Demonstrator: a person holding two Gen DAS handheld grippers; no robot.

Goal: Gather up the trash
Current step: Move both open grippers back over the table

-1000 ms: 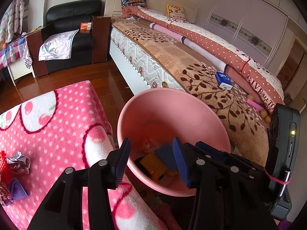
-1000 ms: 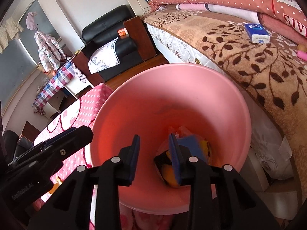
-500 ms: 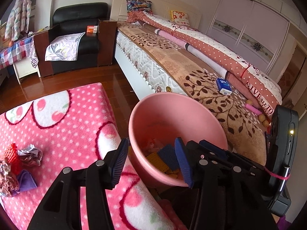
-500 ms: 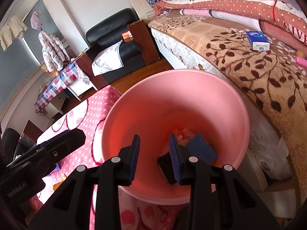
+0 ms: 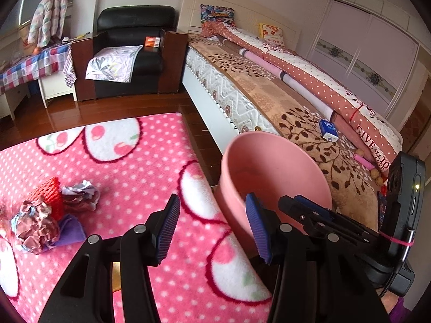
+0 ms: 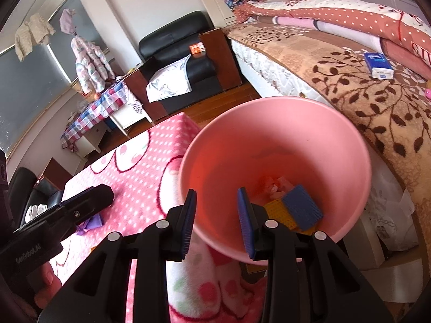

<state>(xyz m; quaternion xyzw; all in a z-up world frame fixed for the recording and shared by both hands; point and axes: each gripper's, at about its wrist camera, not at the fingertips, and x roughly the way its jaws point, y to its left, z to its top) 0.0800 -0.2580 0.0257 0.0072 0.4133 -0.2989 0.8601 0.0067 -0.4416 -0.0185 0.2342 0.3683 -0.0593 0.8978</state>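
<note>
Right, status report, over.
Left gripper just opened wider, right gripper open, both empty. Crumpled trash on pink blanket; some in pink bin. Path clear.

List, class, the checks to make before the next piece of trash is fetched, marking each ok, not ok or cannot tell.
1. Left hand-held gripper empty, jaws apart: ok.
2. Right hand-held gripper empty, jaws apart: ok.
3. Pink bin upright beside the blanket: ok.
4. Room left in the bin: ok.
5. Crumpled paper on the pink blanket unobstructed: ok.
6. All trash collected: not ok, a pile remains.
</note>
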